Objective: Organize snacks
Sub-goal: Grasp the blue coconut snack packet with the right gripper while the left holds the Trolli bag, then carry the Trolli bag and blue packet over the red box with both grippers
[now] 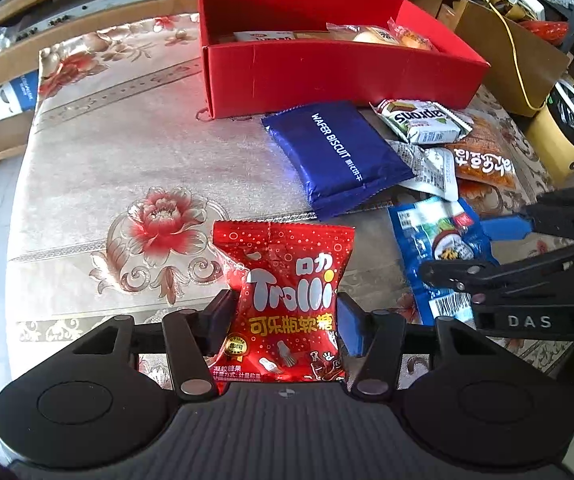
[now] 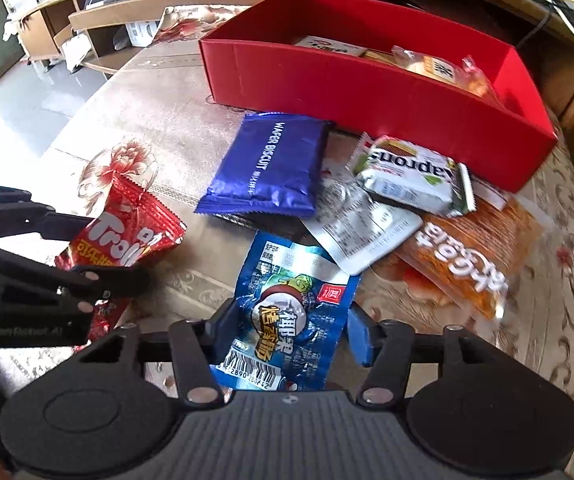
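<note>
My left gripper [image 1: 287, 320] is shut on a red Trolli gummy bag [image 1: 287, 280], which stands upright between the pads just above the cloth. In the right wrist view the same bag [image 2: 127, 236] sits in that gripper [image 2: 115, 248] at the left. My right gripper [image 2: 293, 334] is shut on a crumpled blue snack packet [image 2: 291, 304]; the left wrist view shows that gripper [image 1: 457, 252] on the packet [image 1: 439, 240] at the right. Behind stands an open red box [image 1: 327, 76] [image 2: 367, 92] with a few snacks in its right half.
In front of the box lie a dark blue wafer biscuit pack [image 2: 271, 164], a green-white wafer pack [image 2: 411, 176], a silver-white packet [image 2: 363, 232] and an orange packet [image 2: 471, 264]. The floral tablecloth [image 1: 127, 140] ends at the left. A cardboard box [image 1: 507, 52] stands at the right.
</note>
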`<state>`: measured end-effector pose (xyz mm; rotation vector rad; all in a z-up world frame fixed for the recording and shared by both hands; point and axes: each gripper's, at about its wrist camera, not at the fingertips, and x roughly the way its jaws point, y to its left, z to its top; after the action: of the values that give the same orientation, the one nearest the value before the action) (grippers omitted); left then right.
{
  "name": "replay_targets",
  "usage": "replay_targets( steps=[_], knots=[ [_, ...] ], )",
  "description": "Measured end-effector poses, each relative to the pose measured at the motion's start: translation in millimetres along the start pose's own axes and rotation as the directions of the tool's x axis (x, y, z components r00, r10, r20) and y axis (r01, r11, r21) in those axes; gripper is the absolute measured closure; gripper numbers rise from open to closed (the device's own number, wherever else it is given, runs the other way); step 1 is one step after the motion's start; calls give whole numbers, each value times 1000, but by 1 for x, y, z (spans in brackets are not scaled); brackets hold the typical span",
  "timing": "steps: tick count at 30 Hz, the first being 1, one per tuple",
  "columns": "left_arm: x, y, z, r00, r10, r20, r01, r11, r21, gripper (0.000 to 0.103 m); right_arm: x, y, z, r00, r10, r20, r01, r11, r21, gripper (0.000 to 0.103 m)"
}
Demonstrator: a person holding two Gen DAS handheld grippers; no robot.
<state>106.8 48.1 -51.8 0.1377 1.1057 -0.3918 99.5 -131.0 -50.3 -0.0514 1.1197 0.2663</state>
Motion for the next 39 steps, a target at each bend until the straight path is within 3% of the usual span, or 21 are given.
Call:
replay_targets(
  steps=[7,12,16,25,28,33,38,39],
  knots=[
    [1,-8,4,1000,15,7,-15,1000,7,41,0,-13,-1,1000,26,-9,-25,996,90,49],
    [1,-5,6,1000,25,19,-24,1000,-13,41,8,-1,0,999,-37,-11,38,993,110,30],
    [1,0,5,1000,27,15,-27,999,-35,39,14,8,2,994,-102,31,97,988,121,27],
    [-7,-2,6,999,-13,43,15,999,-35,44,4,-2,-4,999,-41,32,38,994,101,32],
    [-8,-6,8,998,-27,50,28,999,-29,53,-7,-2,-5,998,-33,61,26,994,104,32],
    [-6,-13,10,998,-31,49,32,999,-11,56,-17,-4,-4,995,-31,92,21,994,111,32],
    [3,-22,10,999,15,32,-16,1000,22,53,-22,-8,-3,994,-22,108,9,992,125,32],
    [4,-23,10,999,18,34,-19,999,29,45,-22,-10,-2,994,-17,109,3,992,129,32]
  ],
)
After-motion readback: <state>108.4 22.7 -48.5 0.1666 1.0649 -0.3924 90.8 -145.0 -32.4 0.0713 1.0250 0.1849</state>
